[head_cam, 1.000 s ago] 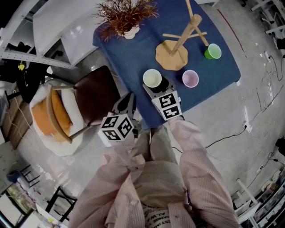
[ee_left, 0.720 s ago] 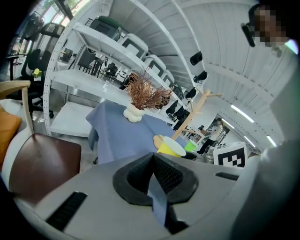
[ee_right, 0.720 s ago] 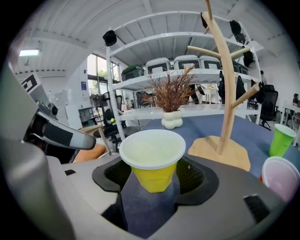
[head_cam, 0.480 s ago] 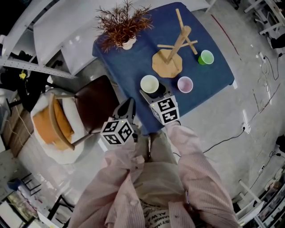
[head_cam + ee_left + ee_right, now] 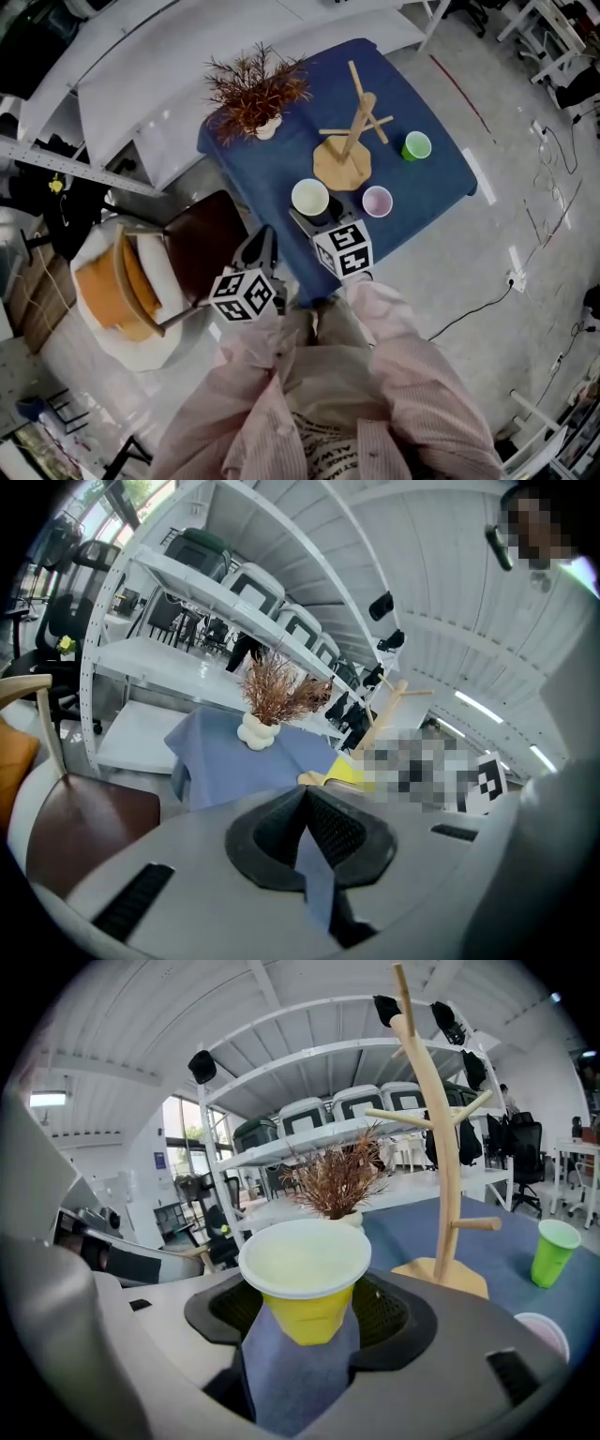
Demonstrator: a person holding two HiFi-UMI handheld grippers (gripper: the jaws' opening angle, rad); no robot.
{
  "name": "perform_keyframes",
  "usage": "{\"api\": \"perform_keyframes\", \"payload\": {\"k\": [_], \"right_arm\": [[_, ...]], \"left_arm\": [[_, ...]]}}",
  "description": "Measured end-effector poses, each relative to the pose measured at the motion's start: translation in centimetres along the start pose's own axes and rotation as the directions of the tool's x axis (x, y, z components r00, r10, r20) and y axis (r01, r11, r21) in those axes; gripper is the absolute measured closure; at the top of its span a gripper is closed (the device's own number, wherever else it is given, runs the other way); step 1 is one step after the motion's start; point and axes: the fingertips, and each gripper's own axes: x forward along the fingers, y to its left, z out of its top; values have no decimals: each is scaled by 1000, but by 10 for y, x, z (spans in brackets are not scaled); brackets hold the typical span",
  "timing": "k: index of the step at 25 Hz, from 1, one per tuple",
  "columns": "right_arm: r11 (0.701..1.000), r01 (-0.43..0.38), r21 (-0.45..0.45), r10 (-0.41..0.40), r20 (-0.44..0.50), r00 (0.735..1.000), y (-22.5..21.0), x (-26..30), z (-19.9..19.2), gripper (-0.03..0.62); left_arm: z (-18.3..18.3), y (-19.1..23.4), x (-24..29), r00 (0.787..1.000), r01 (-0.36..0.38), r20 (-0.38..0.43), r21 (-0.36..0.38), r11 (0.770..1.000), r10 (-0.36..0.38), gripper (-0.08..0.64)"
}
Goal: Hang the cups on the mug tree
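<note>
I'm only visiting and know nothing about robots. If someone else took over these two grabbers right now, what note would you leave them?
The left gripper: jaws together, empty.
The right gripper: shut on the yellow cup, near the front edge of the blue table.
The pink cup and green cup stand upright on the cloth beside the mug tree.
Done: nothing hung yet; every peg is bare.
Left: hang the yellow cup, then the pink and green ones.
</note>
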Motion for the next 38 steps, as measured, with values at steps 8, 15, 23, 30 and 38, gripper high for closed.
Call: {"api": "perform_keyframes", "payload": {"k": [8, 15, 23, 30, 38], "right_arm": [[997, -1, 82, -3, 48, 999, 0, -6, 28, 301], [987, -4, 161, -11, 91, 996, -4, -10, 51, 301], [968, -32, 248, -1, 130, 992, -8, -7, 73, 301], [947, -45, 319, -5, 156, 988, -13, -4, 87, 301], [904, -84, 420, 6, 185, 983, -21, 1, 102, 302]], "left_arm": [[28, -9, -2, 999, 13, 47, 32, 999, -15, 561], [53, -17, -2, 996, 23, 85, 71, 997, -29, 561], [78, -28, 3, 990, 38, 131, 87, 995, -50, 561], [96, -34, 7, 986, 46, 156, 104, 993, -62, 561], [112, -40, 14, 981, 54, 177, 119, 991, -75, 561]]}}
